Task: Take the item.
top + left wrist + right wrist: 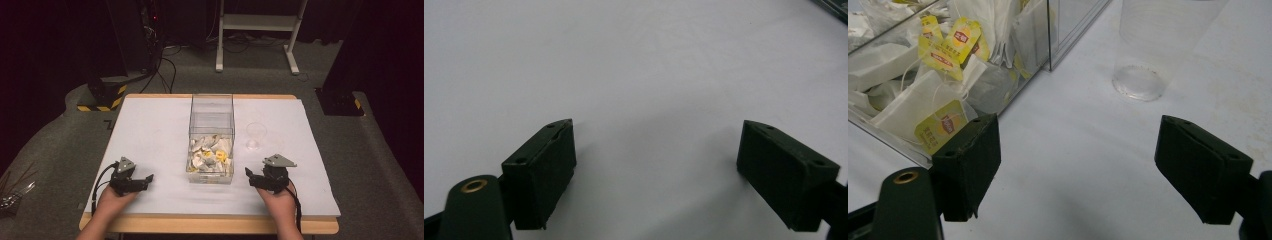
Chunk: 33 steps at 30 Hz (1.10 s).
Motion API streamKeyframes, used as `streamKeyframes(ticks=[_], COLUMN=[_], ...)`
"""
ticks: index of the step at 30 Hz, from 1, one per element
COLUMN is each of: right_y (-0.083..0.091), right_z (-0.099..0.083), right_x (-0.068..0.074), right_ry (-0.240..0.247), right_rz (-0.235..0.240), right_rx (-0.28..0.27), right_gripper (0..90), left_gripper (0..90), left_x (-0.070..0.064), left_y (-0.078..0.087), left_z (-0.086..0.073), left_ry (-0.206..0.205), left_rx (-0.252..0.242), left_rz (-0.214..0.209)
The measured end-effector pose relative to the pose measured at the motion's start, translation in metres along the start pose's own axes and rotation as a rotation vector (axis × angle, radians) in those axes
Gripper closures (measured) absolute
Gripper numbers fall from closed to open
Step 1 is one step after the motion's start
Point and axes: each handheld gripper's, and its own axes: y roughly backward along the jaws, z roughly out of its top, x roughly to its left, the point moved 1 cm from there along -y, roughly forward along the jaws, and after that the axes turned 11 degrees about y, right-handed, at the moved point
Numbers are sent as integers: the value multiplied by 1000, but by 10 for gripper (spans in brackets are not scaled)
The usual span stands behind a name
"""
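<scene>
A clear plastic box (211, 137) stands mid-table, its near half holding several white tea bags (211, 155) with yellow tags. Right of it stands an empty clear plastic cup (255, 135). My left gripper (148, 178) rests near the front left, open, with bare white table between its jaws (656, 165). My right gripper (248, 173) lies at the front right, open, pointing toward the box. In the right gripper view the box (948, 65) with tea bags (918, 107) is at upper left and the cup (1153, 45) at upper right; my right gripper (1075, 160) holds nothing.
The white table top (150, 135) has a wooden front edge (210, 224). Beyond the table are a white stand (257, 30), cables on grey carpet and a black-and-yellow striped base (102, 97).
</scene>
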Motion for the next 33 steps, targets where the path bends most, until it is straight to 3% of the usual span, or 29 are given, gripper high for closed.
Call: streamKeyframes(ticks=[17, 25, 33], right_y=[11, 13, 13], right_z=[12, 24, 38], right_x=[-4, 2, 7], right_ry=[-10, 18, 18], right_rz=[13, 14, 54], right_rx=[-54, -71, -97], right_gripper=[258, 273, 285], left_gripper=[162, 161, 162], left_x=[0, 0, 0], left_y=[0, 0, 0], left_z=[0, 0, 0], left_ry=[-4, -1, -4], left_rx=[0, 0, 0], left_rz=[2, 1, 2])
